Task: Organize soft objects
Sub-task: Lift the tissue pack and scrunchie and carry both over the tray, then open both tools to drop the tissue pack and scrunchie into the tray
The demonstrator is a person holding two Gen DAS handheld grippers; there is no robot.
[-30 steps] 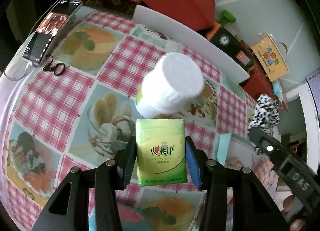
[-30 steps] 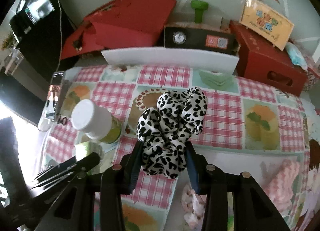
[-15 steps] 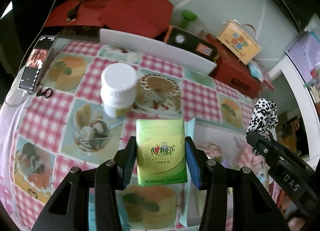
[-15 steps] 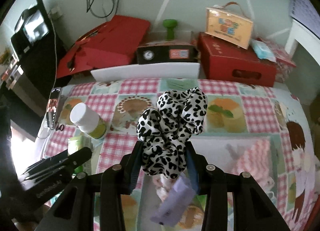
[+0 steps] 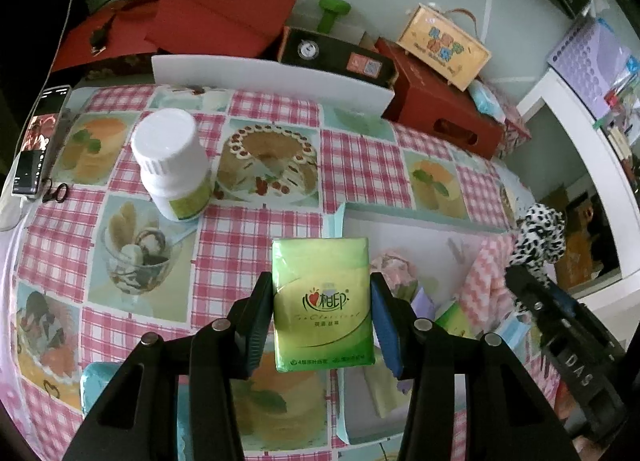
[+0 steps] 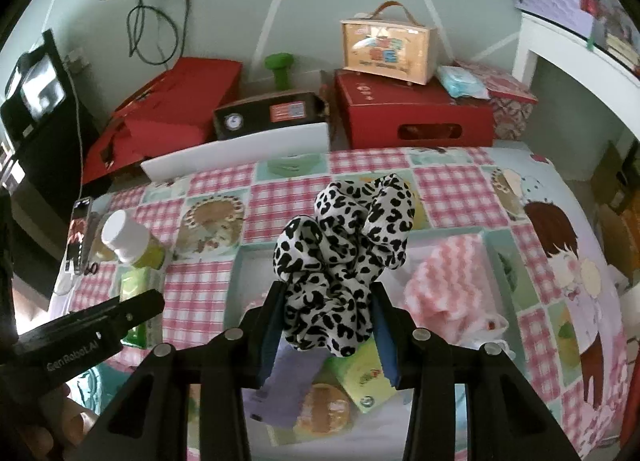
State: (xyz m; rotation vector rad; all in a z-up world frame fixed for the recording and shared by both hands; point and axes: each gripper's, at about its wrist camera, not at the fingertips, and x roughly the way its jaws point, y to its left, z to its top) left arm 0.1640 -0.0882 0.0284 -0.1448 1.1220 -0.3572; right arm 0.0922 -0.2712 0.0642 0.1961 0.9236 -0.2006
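Two soft things are in my grip at once. My left tongs are clamped part-way closed on a green tissue pack, held upright with its long axis running away from me between the pads. My right tongs are closed to about the same width on a leopard-print scrunchie, which bulges up and out past the tips.

What matters now is where the shallow white tray lies. In the left view its near-left corner sits just beyond and right of the tissue pack, so that hand needs to travel right and a little farther out before letting go. In the right view the tray is directly under and ahead of the scrunchie, so I judge my right hand is the nearer one and can drop almost straight down.

The tray already holds a pink-and-white knitted cloth, another green pack and a lilac piece. The clearest spot looks like its far-left part. A white-capped bottle stands on the table, well left of the tray.
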